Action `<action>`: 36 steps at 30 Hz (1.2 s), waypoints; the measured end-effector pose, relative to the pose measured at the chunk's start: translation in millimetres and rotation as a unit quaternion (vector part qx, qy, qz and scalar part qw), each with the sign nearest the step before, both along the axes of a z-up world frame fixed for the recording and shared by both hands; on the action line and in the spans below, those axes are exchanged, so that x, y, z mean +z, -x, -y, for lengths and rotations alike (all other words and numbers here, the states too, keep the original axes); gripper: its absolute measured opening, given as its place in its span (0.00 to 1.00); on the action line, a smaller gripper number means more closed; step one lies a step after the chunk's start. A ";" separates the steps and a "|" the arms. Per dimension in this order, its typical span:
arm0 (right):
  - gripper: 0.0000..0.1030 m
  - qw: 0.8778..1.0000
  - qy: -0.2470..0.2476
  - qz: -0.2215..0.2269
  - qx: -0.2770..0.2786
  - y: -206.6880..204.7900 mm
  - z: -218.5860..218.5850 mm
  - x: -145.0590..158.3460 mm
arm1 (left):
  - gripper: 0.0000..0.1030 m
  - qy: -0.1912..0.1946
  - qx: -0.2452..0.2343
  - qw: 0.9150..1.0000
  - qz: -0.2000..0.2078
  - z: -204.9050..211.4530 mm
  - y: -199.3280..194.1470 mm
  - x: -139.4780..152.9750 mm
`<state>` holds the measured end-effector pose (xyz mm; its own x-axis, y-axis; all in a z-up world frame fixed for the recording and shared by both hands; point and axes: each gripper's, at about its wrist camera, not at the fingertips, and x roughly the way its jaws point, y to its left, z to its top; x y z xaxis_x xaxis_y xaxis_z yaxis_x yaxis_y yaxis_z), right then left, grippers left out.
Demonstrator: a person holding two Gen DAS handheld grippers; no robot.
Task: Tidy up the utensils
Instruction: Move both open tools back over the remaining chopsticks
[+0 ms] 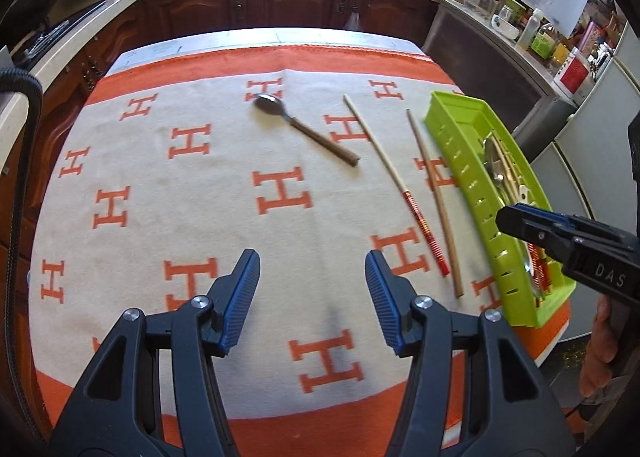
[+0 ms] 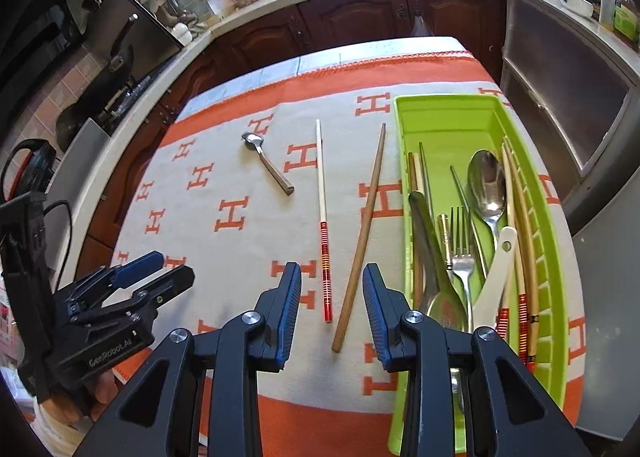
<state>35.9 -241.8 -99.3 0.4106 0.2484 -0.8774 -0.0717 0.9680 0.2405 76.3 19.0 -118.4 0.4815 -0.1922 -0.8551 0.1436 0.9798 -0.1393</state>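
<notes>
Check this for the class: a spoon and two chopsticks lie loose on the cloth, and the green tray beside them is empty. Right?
Not quite. The green tray is not empty: the right wrist view shows spoons, a fork and chopsticks in it. The spoon and two chopsticks do lie loose on the cloth.

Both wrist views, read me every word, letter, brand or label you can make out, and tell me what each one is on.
"DAS": on the body of the right claw, seen from the left wrist view.
"GenRobot.AI": on the body of the left claw, seen from the right wrist view.
"H": repeated orange letter on the blanket covering the table.
Labels on the bottles and jars along the counter: too small and blurred to read.
</notes>
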 end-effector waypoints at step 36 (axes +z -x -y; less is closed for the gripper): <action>0.29 0.977 0.087 -0.135 -0.143 -112.1 -42.5 -61.4 | 0.50 0.047 0.042 0.998 0.004 -55.9 -1.9 -26.5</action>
<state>148.0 -199.3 -160.8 0.1899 -0.0046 -0.9818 0.2512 0.9669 0.0441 78.2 74.9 -144.9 0.5055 -0.2289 -0.8319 0.0620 0.9713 -0.2295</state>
